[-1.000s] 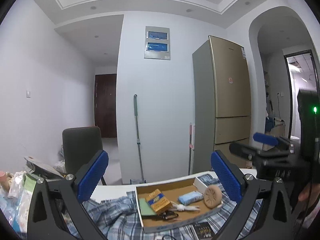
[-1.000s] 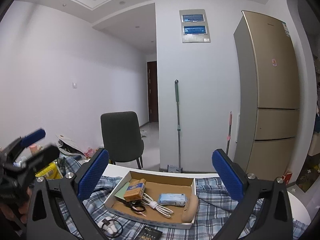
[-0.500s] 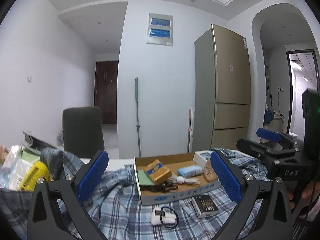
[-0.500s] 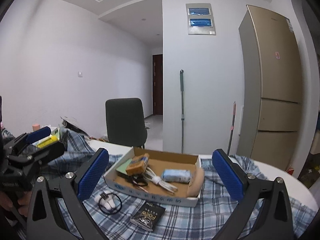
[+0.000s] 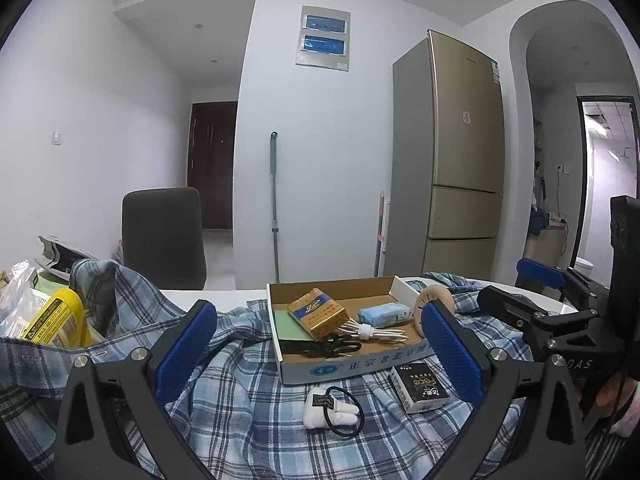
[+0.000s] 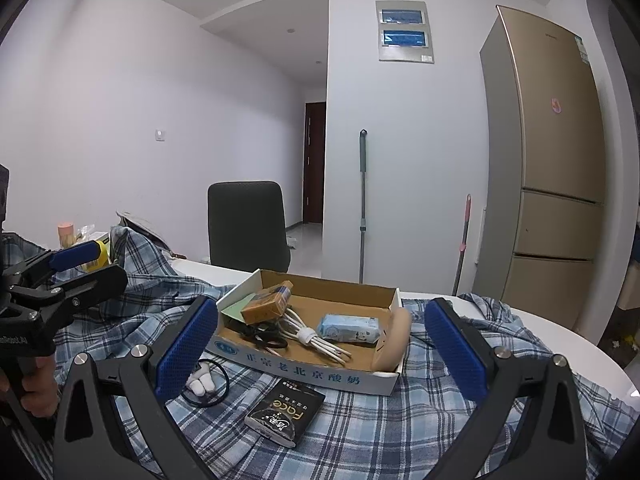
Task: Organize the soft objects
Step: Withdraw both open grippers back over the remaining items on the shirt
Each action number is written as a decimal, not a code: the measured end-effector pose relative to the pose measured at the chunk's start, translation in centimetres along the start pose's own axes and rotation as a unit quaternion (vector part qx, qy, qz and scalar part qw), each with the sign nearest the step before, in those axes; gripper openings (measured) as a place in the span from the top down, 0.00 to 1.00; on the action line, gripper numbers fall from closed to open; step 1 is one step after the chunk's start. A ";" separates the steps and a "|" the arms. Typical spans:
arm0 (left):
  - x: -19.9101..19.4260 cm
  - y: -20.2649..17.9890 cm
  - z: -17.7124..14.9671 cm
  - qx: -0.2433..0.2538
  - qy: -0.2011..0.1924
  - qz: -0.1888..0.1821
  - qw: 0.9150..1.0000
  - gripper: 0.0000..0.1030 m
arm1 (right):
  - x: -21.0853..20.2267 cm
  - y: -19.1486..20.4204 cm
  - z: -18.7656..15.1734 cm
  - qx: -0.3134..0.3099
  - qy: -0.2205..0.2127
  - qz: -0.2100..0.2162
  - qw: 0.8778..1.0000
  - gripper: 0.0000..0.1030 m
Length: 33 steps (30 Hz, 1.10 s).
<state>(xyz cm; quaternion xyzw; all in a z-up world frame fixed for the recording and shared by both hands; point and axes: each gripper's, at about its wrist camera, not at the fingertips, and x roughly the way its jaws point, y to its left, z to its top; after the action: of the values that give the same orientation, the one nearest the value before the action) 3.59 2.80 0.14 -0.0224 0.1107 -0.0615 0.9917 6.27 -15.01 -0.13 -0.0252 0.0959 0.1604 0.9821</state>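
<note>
A blue plaid shirt [image 5: 240,412] lies spread over the white table; it also shows in the right wrist view [image 6: 380,432]. A shallow cardboard box [image 5: 352,364] sits on it, holding a blue tissue pack [image 5: 384,314], a gold box, a white cable and black scissors. In front lie a white plush hair tie [image 5: 330,412] and a black tissue pack [image 5: 420,386]. My left gripper [image 5: 316,356] is open and empty, above the shirt before the box. My right gripper [image 6: 320,350] is open and empty, facing the box [image 6: 304,368].
A yellow bottle [image 5: 56,320] and bags crowd the table's left end. A dark chair [image 5: 164,236] stands behind the table. A gold fridge [image 5: 460,160] and a mop [image 5: 274,200] stand by the far wall. A tan round object [image 6: 396,338] leans at the box's right end.
Both grippers have tilted down and moved nearer the table, so the shirt, hair tie and black pack have come into view. Both stay open.
</note>
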 end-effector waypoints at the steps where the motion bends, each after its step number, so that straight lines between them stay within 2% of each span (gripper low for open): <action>1: 0.0 0.0 0.0 0.000 -0.001 0.000 1.000 0.00 | 0.1 0.0 0.0 0.001 0.003 0.000 1.000 0.00; 17: 0.1 0.1 0.0 -0.005 0.005 0.010 1.000 0.00 | 0.4 -0.3 0.0 0.009 0.008 0.002 1.000 0.00; 20: 0.3 0.4 0.1 -0.010 0.010 0.029 0.999 0.00 | 1.0 -0.2 0.1 0.005 0.027 -0.001 1.000 0.00; 23: 0.4 0.6 0.2 -0.014 0.017 0.029 0.999 0.00 | 1.8 -0.1 0.6 0.003 0.054 -0.023 0.998 0.00; 25: 0.7 0.8 0.4 -0.025 0.032 0.016 0.999 0.00 | 2.6 -0.1 1.2 0.003 0.088 -0.035 0.995 0.00; 28: 0.8 1.2 1.0 -0.059 0.053 -0.011 0.997 0.00 | 3.5 0.2 2.3 0.007 0.134 -0.031 0.991 0.00; 31: 0.7 1.5 1.5 -0.058 0.060 -0.004 0.997 0.00 | 3.7 0.9 2.7 0.004 0.153 -0.033 0.988 0.00; 33: 0.9 1.6 1.5 -0.054 0.068 0.005 0.996 0.00 | 4.1 1.1 2.7 0.012 0.174 -0.020 0.984 0.00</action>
<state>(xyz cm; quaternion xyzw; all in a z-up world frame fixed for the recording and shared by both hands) 4.95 4.34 1.35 -0.0709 0.1814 -0.0523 0.9795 10.18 -12.46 1.70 -0.0425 0.2666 0.1327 0.9537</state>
